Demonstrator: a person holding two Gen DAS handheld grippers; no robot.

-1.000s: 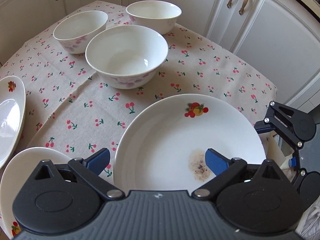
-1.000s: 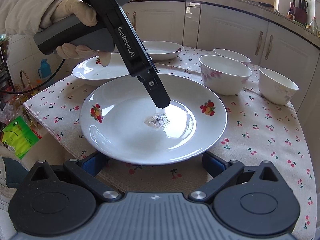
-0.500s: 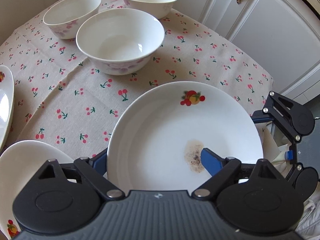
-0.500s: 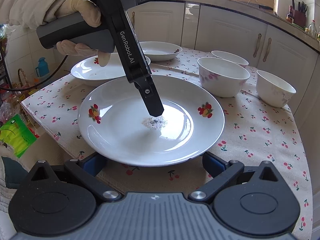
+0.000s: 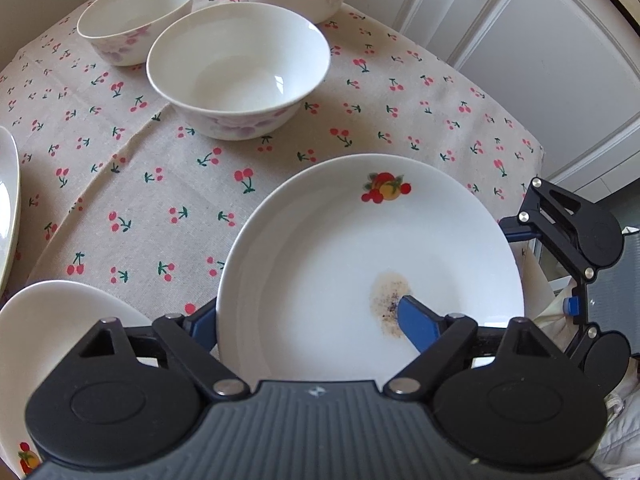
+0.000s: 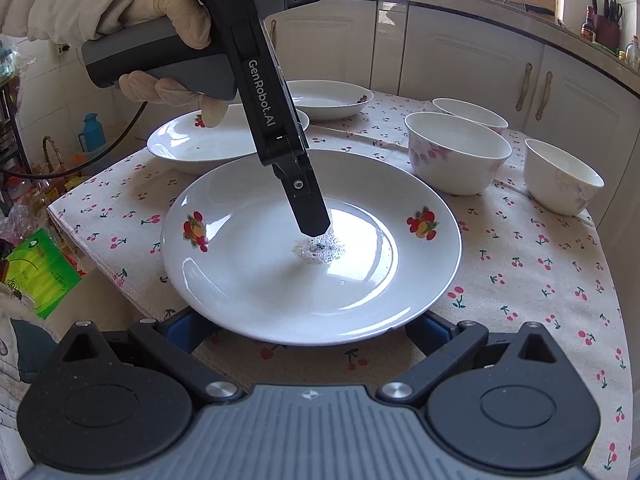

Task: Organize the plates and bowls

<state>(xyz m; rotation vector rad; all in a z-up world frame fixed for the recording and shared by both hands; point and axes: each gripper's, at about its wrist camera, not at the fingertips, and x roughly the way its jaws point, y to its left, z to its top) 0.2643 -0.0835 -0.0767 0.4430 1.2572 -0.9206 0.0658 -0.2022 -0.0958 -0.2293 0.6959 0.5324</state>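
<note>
A white plate [image 5: 320,280] with fruit prints and a brown speckled stain lies at the table's near edge. My left gripper [image 5: 304,312] points steeply down and straddles its rim. One blue finger rests by the stain and the other is outside, behind the rim. The jaws are closing with the rim between them, and a wide gap remains. In the right wrist view the left gripper [image 6: 316,228] comes down onto the plate [image 6: 248,280], held by a gloved hand [image 6: 168,8]. My right gripper [image 6: 304,332] stands open, its tips hidden under the plate's near rim.
Two more plates [image 6: 224,148] [image 6: 328,100] lie at the back left of the cherry-print tablecloth [image 6: 540,280]. Three white bowls [image 6: 456,152] [image 6: 560,176] [image 6: 468,110] stand at the right. White cabinets [image 6: 460,48] line the wall. Clutter and a green packet [image 6: 36,276] sit beyond the table's left edge.
The left gripper's jaws have narrowed and it has tipped further down over the plate; its outer finger now sits behind the rim. The right gripper has kept still.
</note>
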